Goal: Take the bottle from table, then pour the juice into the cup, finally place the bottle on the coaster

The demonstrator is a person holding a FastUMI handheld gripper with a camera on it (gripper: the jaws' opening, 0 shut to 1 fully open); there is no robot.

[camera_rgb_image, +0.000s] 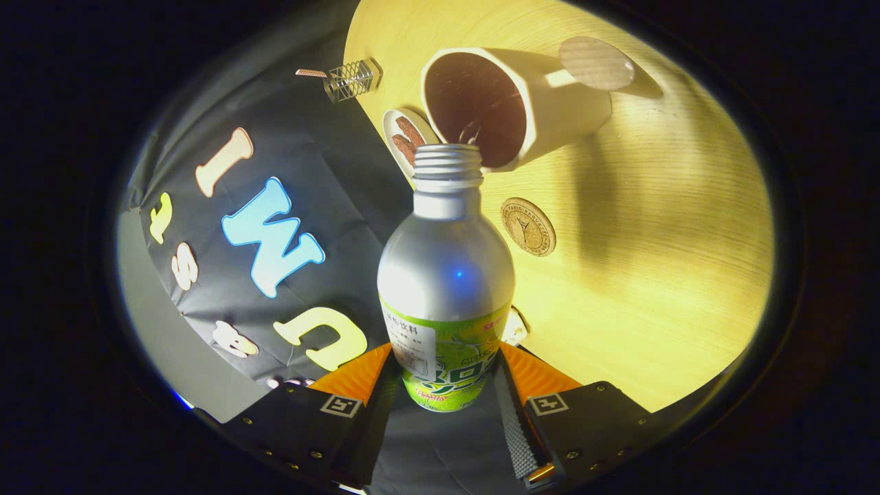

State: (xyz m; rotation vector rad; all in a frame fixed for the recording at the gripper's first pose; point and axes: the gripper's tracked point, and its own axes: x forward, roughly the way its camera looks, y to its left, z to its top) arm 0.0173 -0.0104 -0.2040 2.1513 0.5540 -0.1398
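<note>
While the gripper (445, 385) pinches the uncapped bottle (445, 289), its mouth meets the cup (512, 103) holding dark juice.

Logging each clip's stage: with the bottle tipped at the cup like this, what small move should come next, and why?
Probably keep tilting a little further. The gripper is shut on the bottle, whose open mouth sits right at the cup rim, so the pour looks under way. The coaster lies bare on the table, so placing comes later.

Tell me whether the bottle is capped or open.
Open. The bottle, gripped between both fingers of the gripper, shows bare threads and no cap at its neck, which points at the mouth of the cup.
</note>
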